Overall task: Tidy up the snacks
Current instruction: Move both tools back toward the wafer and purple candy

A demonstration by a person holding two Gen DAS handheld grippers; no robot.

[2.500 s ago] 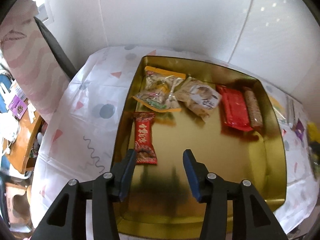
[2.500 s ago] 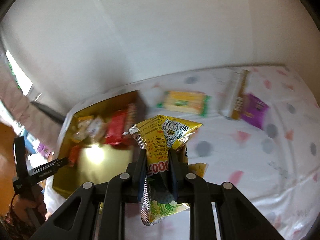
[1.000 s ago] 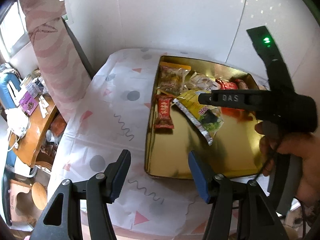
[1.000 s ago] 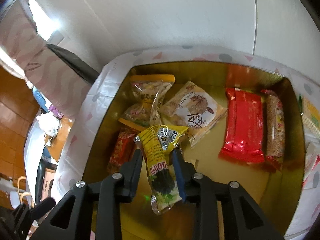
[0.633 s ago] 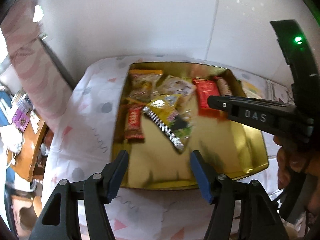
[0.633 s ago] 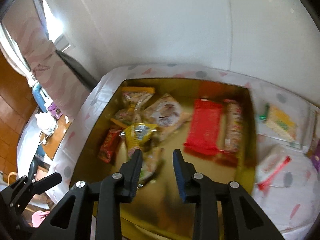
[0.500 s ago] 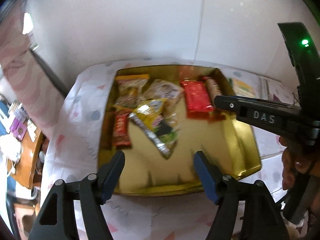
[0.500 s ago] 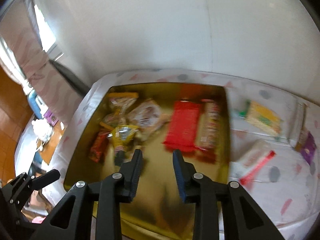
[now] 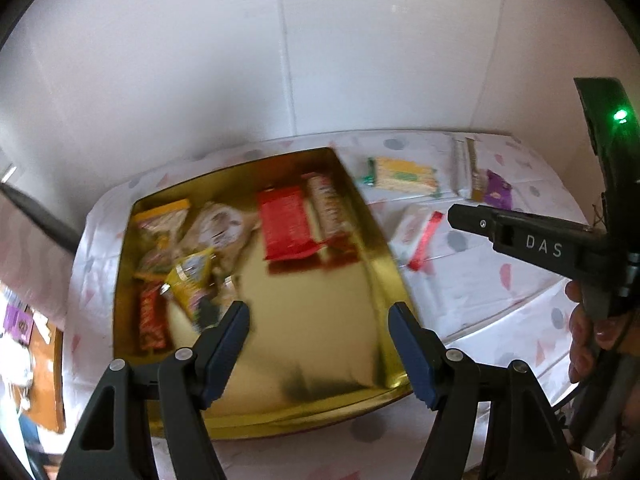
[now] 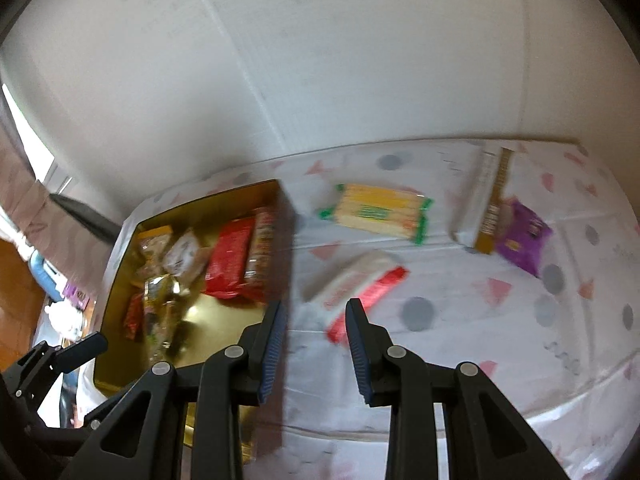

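Observation:
The gold tin [image 9: 384,264] holds several snacks, among them a yellow packet [image 9: 190,280] at its left and a red packet [image 9: 286,228] further back. My left gripper [image 9: 318,320] hovers open over the tin's bare front floor, with nothing between its fingers. My right gripper [image 10: 316,312] hangs over the tablecloth just right of the tin [image 10: 286,216]; its jaws stand narrowly apart and empty. Just beyond its tips a white-and-red packet [image 10: 352,284] lies on the cloth. In the left wrist view a hand holds the right gripper's body [image 9: 540,240] at the right.
On the patterned cloth lie a yellow-and-green cracker pack [image 10: 380,210], a white-and-gold bar [image 10: 486,200] and a purple packet [image 10: 524,240]. A white wall stands close behind the table. The table's edge drops off at the left beside a curtain [image 10: 16,208].
The right gripper let go of the yellow packet in the tin and swung right over the cloth. The left gripper also swung right, and its jaws widened a little.

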